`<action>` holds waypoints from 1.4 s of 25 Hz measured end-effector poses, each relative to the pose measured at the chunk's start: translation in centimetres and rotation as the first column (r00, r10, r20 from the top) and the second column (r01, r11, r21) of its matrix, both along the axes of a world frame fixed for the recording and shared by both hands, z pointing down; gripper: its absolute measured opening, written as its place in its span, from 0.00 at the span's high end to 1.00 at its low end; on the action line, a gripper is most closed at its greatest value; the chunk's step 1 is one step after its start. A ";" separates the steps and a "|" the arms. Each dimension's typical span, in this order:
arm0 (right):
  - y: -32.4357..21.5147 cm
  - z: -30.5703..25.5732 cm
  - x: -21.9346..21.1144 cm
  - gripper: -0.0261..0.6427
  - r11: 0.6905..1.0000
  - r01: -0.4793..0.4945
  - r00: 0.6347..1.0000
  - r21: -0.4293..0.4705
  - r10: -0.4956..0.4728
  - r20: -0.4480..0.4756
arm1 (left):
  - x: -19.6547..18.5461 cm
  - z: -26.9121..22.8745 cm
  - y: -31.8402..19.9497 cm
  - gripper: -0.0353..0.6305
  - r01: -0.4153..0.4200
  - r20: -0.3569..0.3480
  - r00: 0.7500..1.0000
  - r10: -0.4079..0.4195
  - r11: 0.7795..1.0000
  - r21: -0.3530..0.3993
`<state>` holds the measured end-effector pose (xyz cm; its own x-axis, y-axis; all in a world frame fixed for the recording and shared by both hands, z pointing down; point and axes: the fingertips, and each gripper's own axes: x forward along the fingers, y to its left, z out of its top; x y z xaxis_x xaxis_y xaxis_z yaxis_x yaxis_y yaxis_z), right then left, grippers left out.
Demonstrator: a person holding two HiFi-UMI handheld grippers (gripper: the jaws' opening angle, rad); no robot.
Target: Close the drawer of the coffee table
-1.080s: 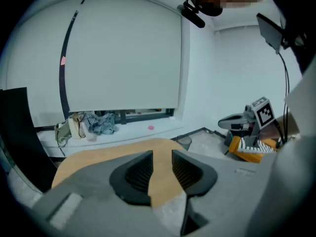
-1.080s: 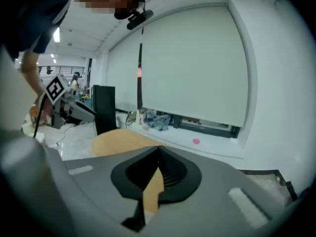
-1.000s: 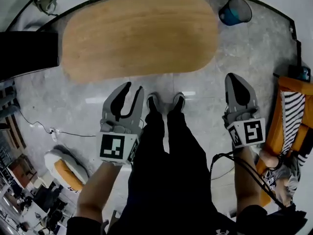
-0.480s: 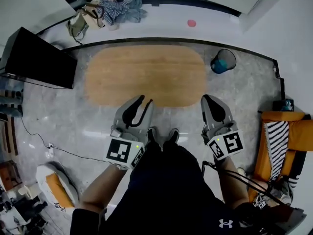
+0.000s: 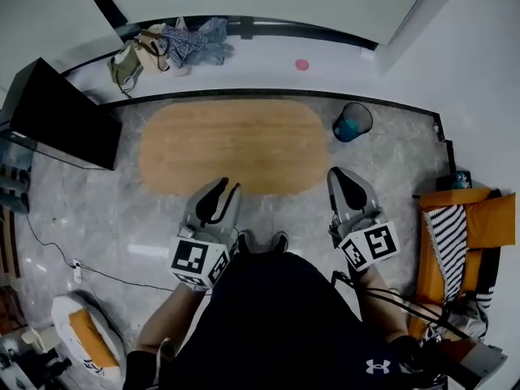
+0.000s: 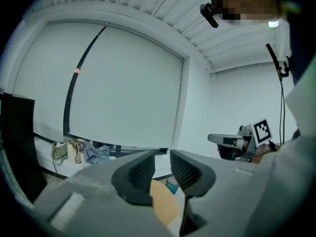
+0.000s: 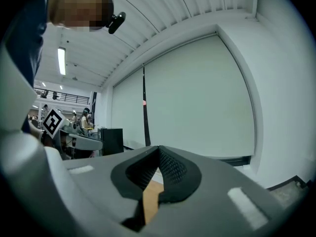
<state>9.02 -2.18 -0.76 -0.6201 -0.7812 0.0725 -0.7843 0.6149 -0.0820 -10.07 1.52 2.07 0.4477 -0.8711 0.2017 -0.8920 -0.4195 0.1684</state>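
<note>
The coffee table [image 5: 231, 145] is an oval wooden top on the grey floor, seen from above; no drawer shows from here. My left gripper [image 5: 226, 187] hangs in the air over the table's near edge, its jaws a little apart with nothing between them. My right gripper [image 5: 340, 175] is held to the right of the table's near edge, shut and empty. In the left gripper view the left gripper [image 6: 162, 169] points almost level at a white wall, with a sliver of the table [image 6: 165, 206] below. The right gripper [image 7: 158, 169] shows pads pressed together.
A black screen [image 5: 61, 124] stands at the left. A blue bin [image 5: 352, 122] sits past the table's right end. Clothes and a bag [image 5: 171, 43] lie by the far wall. An orange chair with striped cloth [image 5: 455, 242] is at the right. A cable [image 5: 89, 270] runs across the floor.
Both grippers have risen and the view has pulled back, so the table looks smaller and the far wall with the clothes has come into sight. The left jaws have narrowed slightly.
</note>
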 end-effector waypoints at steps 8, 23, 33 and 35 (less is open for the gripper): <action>1.2 0.2 -0.6 0.96 1.000 -0.010 0.999 -0.026 0.011 0.042 | -1.4 -0.2 -0.6 0.79 0.051 -0.048 0.998 -0.051 0.999 -0.012; 0.8 0.8 -1.9 0.96 0.998 -0.058 0.998 -0.021 0.058 0.032 | -2.9 0.3 -2.4 0.79 0.028 -0.024 0.999 -0.028 1.000 0.000; 0.4 0.8 -2.7 0.96 0.998 -0.055 0.998 -0.018 0.055 0.017 | -2.9 1.0 -2.7 0.79 0.008 -0.021 1.000 -0.008 1.000 -0.017; 0.3 0.8 -2.8 0.96 0.998 -0.053 0.999 -0.017 0.053 0.013 | -3.1 0.9 -2.9 0.79 0.011 -0.025 1.000 -0.012 1.000 -0.012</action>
